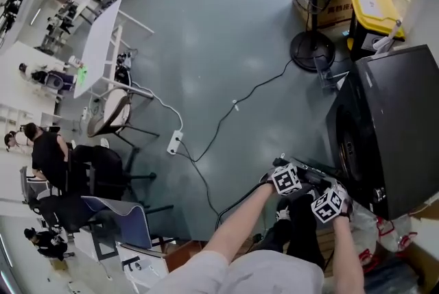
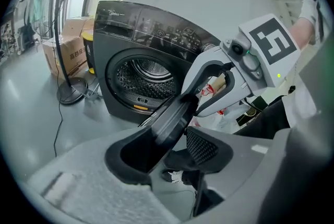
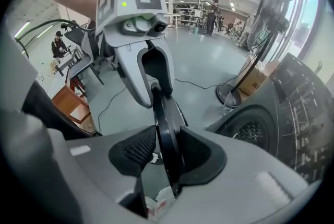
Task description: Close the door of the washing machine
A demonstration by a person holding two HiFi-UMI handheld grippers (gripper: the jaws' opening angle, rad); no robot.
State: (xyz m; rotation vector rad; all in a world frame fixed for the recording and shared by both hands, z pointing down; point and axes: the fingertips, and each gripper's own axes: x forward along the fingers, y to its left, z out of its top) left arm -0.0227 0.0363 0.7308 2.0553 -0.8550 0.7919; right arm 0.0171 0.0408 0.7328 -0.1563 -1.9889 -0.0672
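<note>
- Left gripper view: door stands open, rim slanting through left gripper. Jaws fairly wide, mesh pad looks off rim, so hold is loose. Open drum straight behind; only here I see target face-on.
- Right gripper view: right gripper clamped on door rim, both pads on it. Grip clear here; hinge not shown.
- Head view: washing machine at right, both grippers close together at door's free edge.
- My plan: steer with right, follow hinge arc, press flat until latch catches.
</note>
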